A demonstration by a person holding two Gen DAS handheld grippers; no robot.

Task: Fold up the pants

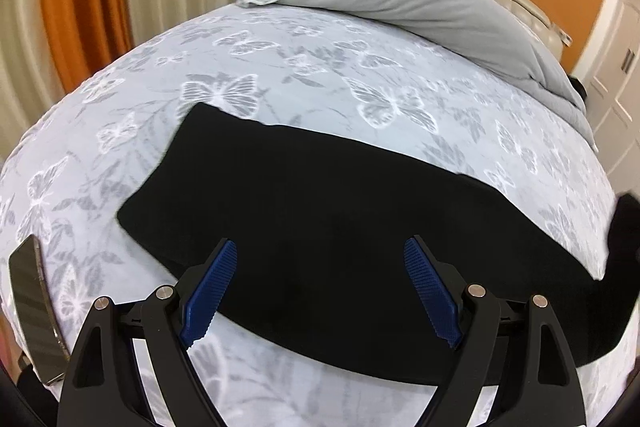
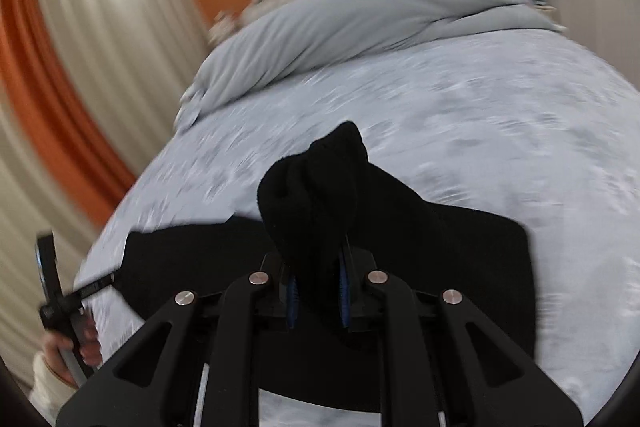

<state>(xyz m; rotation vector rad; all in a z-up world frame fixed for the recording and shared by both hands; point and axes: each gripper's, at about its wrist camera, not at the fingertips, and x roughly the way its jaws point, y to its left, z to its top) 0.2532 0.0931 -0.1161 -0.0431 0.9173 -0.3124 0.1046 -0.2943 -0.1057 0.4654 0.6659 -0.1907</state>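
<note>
Across the middle of the left wrist frame, black pants [image 1: 320,211] are lying flat as a long band on the bed [image 1: 280,75], whose sheet is printed with butterflies. At the bottom centre, the left claw [image 1: 320,263] is hanging released above the near edge of the pants, its blue pads [image 1: 210,291] standing wide apart with nothing pinched between them. At the lower left, a phone [image 1: 34,311] is resting on the sheet, apart from the pants. A grey duvet [image 1: 420,3] is bunching at the upper right.

Low in the centre of the right wrist frame (badly blurred), the right claw [image 2: 318,287] is clenching a bunched end of the pants, which is poking up above the pads. At the lower left, a hand [image 2: 76,347] is gripping the other tool's handle.
</note>
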